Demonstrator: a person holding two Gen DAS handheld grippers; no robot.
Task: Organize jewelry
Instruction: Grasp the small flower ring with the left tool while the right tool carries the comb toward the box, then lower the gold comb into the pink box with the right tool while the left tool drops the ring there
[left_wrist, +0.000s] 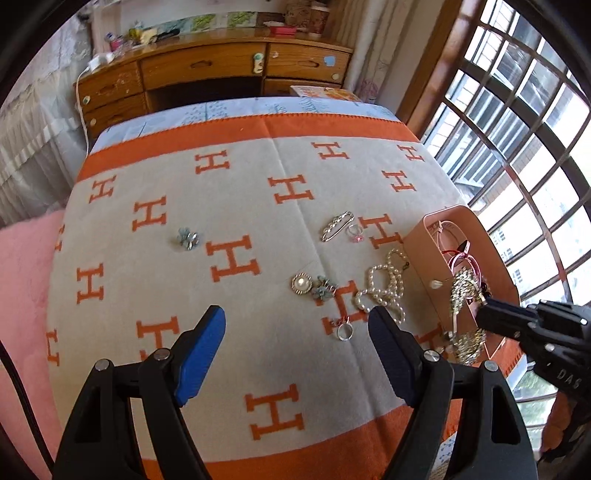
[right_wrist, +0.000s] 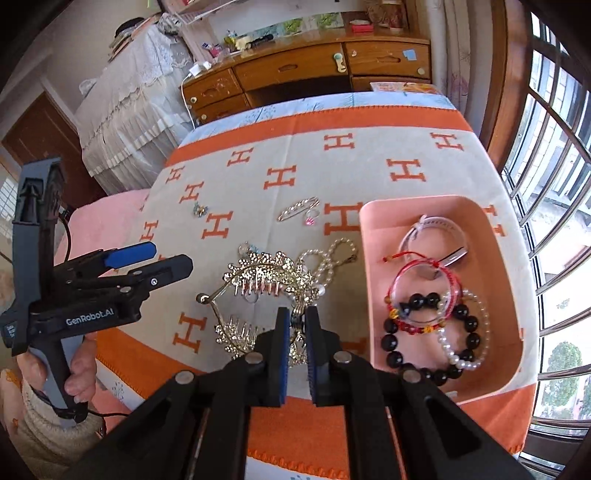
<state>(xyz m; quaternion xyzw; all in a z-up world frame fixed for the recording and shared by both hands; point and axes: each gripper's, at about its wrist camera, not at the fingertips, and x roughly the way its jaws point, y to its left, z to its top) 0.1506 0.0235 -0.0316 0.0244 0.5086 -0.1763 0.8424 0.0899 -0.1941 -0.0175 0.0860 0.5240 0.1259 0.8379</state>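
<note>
Several bead bracelets (right_wrist: 436, 325) lie in the pink tray (right_wrist: 424, 206). Right gripper (right_wrist: 298, 317) pinches the gold rhinestone tiara comb (right_wrist: 258, 277); left gripper (left_wrist: 295, 325) spread, empty. Pearl necklace (left_wrist: 384, 291), rings and brooches remain on the blanket (left_wrist: 240, 184).

Right hand-held gripper (right_wrist: 298, 325) is clamped on the gold tiara (right_wrist: 258, 280), holding it just left of the pink tray (right_wrist: 424, 206) with its bracelets (right_wrist: 436, 325); the left hand-held gripper (right_wrist: 166, 258) hovers open beside the blanket (right_wrist: 332, 173).

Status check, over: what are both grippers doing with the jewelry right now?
Right gripper shut on gold tiara, held beside pink tray. Left gripper open, empty, over blanket. Pearl necklace and silver ring still loose. Nothing blocking.
</note>
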